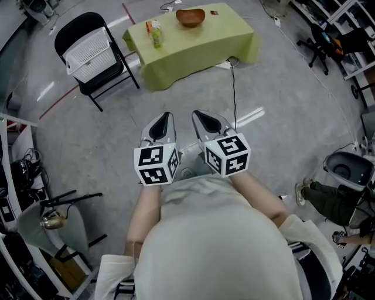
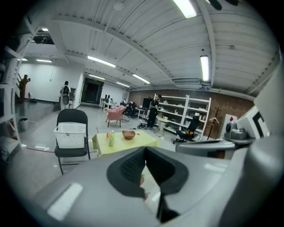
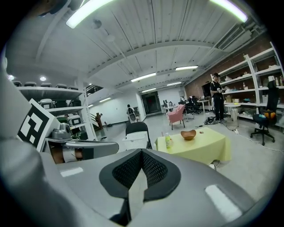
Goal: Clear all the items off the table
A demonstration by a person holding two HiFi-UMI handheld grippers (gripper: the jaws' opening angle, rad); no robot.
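Yellow-green cloth is covering the table (image 1: 193, 50) well ahead, bottle (image 1: 156, 35) and wooden bowl (image 1: 190, 17) standing on it. I am holding left claw (image 1: 167, 116) and right claw (image 1: 197, 114) pressed together, empty; arriving shut, I'm risking toppling the bottle.

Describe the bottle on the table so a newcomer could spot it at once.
Find the table draped in yellow-green cloth, beside the black chair carrying a white basket. The bottle stands upright at the table end nearest that chair. It is the only tall, pale green item; the wooden bowl further along is low, wide and brown.
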